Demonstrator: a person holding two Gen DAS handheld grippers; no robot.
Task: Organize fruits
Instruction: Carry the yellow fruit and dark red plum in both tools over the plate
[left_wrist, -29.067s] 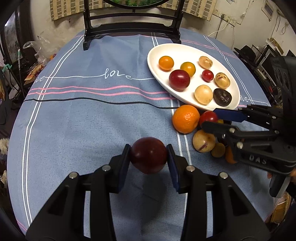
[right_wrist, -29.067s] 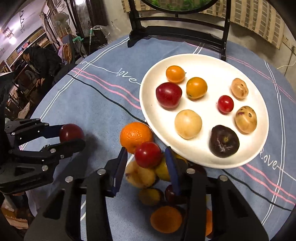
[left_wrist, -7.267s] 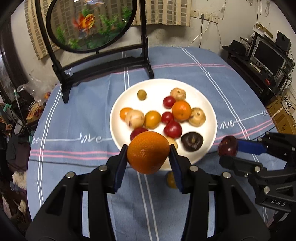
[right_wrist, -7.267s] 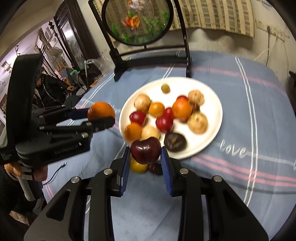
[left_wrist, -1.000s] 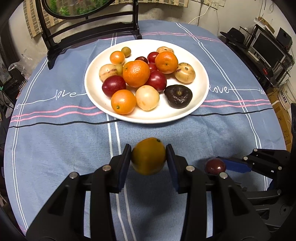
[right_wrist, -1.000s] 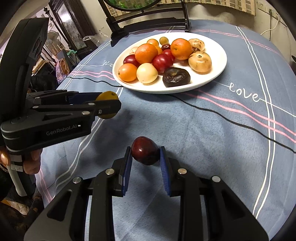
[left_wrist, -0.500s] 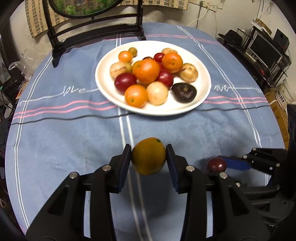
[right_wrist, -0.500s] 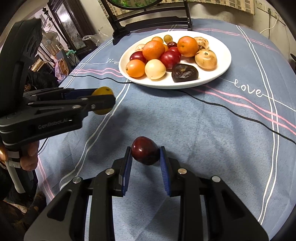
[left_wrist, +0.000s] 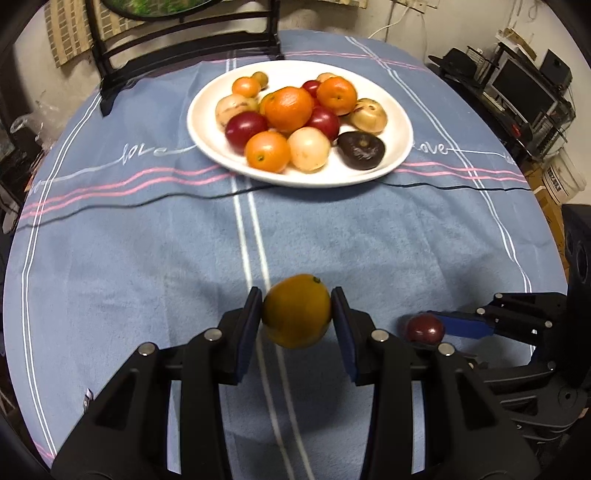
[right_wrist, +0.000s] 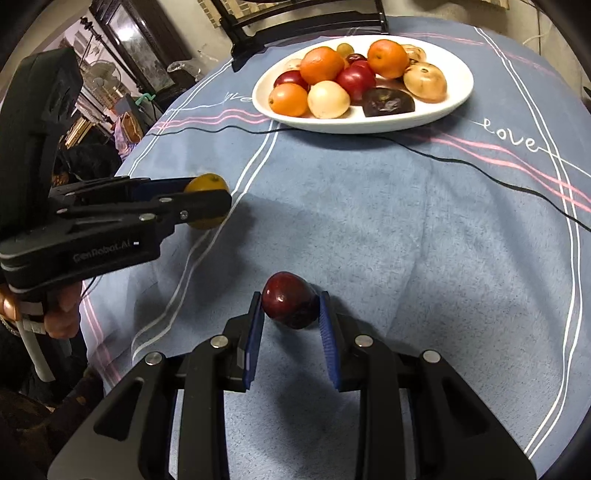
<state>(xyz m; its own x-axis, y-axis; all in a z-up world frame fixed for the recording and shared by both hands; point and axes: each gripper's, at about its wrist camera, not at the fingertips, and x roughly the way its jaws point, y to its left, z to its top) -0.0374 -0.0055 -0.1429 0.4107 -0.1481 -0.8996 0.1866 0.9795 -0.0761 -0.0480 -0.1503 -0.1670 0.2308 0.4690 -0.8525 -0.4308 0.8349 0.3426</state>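
My left gripper (left_wrist: 297, 314) is shut on a yellow-orange fruit (left_wrist: 296, 310) and holds it over the blue tablecloth, short of the white plate (left_wrist: 399, 122). The left gripper also shows in the right wrist view (right_wrist: 207, 201) at the left, with that fruit (right_wrist: 205, 183). My right gripper (right_wrist: 291, 314) is shut on a dark red plum (right_wrist: 290, 304); it also shows in the left wrist view (left_wrist: 424, 330) at the lower right with the plum (left_wrist: 423, 328). The plate (right_wrist: 458, 92) holds several fruits: oranges, red plums, pale round fruits and one dark purple fruit (left_wrist: 361, 149).
A black stand (left_wrist: 184, 40) with a round framed picture stands behind the plate. The round table's edge curves on both sides. Shelves with electronics (left_wrist: 517, 85) are at the far right. A person's hand (right_wrist: 62, 314) holds the left gripper's handle.
Both grippers keep their fruits. The plate has shifted right in the left wrist view and sits closer and higher in the right wrist view.
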